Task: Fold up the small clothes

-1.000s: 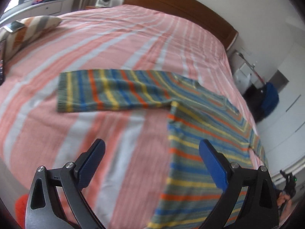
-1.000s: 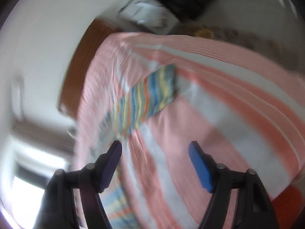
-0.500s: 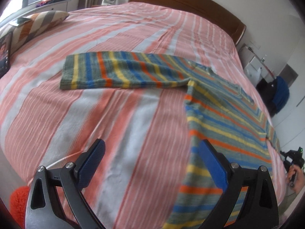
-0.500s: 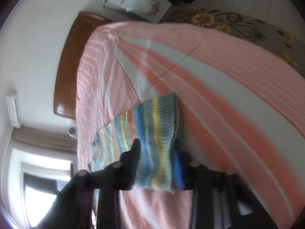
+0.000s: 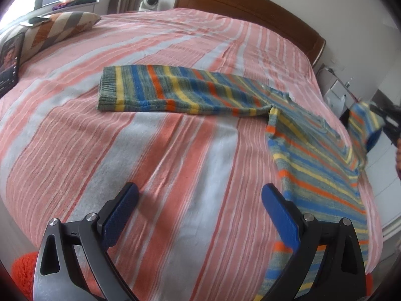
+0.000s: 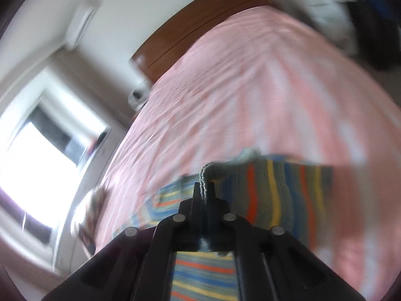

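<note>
A striped knit sweater in green, blue, yellow and orange lies flat on the bed. Its left sleeve stretches out toward the left. My left gripper is open and empty, low over the bedspread, left of the sweater's body. My right gripper is shut on the grey cuff of the right sleeve. That sleeve is lifted off the bed; it shows raised at the right edge of the left wrist view.
The bed has a pink and white striped cover and a brown wooden headboard. A striped pillow and a phone lie at the left. A bright window is on the right wrist view's left. The right wrist view is blurred.
My right gripper closed on the right sleeve's cuff and lifted it off the bed. My left gripper stayed open and shifted slightly nearer the bed.
</note>
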Demonstrator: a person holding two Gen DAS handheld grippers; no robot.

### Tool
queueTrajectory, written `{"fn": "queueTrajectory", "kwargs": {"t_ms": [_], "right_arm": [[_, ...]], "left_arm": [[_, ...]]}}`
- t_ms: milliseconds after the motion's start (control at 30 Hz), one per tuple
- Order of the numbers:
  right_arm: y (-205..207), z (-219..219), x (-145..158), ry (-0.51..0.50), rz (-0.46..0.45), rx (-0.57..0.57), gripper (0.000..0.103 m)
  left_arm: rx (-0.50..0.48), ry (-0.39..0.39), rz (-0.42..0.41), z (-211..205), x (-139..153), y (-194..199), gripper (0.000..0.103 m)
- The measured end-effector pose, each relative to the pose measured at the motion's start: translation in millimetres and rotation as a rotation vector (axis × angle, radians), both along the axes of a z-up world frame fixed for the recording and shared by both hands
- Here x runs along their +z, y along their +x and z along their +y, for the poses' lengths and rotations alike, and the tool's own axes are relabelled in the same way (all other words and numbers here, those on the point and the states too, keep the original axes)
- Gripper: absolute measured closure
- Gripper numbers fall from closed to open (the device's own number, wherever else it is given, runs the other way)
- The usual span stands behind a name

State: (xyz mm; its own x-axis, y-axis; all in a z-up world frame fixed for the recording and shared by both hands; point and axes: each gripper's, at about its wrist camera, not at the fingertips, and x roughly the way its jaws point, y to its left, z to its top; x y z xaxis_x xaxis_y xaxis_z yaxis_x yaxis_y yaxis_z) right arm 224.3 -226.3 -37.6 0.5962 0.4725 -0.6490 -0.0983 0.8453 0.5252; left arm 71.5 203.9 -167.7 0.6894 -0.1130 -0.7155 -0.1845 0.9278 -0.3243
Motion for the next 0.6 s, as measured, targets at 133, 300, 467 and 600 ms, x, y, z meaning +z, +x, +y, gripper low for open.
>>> {"fn": "queueTrajectory", "kwargs": {"t_ms": [133, 300, 467, 600], "right_arm": [[25, 69, -45, 0.026, 0.065, 0.132, 0.089], [29, 59, -94, 0.262, 0.178, 0.196, 0.055], [22, -19, -132, 0.114, 0.349, 0.03, 0.052], [-4, -94, -147, -0.207, 0.397, -0.154, 0.057]], "left_arm": [[-0.01, 0.022, -0.004, -1, -1, 2, 0.004], [-0.01, 0.036, -0.004, -4, -3, 5, 0.001], [-0.007, 0.064, 0.003, -10, -4, 8, 0.001], [-0.003, 0.073, 0.006, -12, -5, 8, 0.001]]}}
